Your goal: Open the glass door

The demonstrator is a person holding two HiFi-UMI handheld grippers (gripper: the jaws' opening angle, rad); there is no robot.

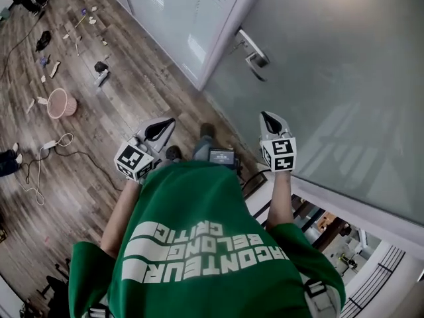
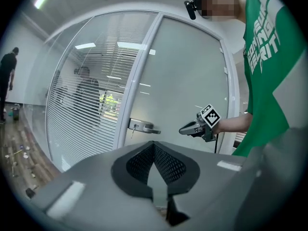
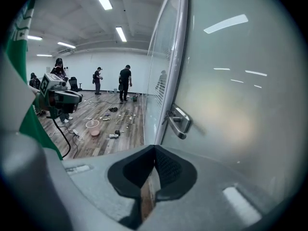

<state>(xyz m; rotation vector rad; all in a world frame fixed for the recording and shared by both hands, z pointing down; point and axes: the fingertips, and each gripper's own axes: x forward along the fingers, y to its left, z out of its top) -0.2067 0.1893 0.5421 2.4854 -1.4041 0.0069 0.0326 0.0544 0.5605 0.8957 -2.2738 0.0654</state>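
The frosted glass door stands at the right of the head view in a white frame, closed. Its silver lever handle sits near the frame edge. My right gripper hovers in front of the door, below the handle and apart from it, jaws shut and empty. My left gripper hangs to the left over the wooden floor, also shut on nothing. In the right gripper view the handle lies just past the closed jaws. The left gripper view shows the handle and the right gripper close to it.
A fixed glass panel with blinds adjoins the door on the left. A pink basket, a white cable and scattered small items lie on the wooden floor. Several people stand far back. A railing shows at lower right.
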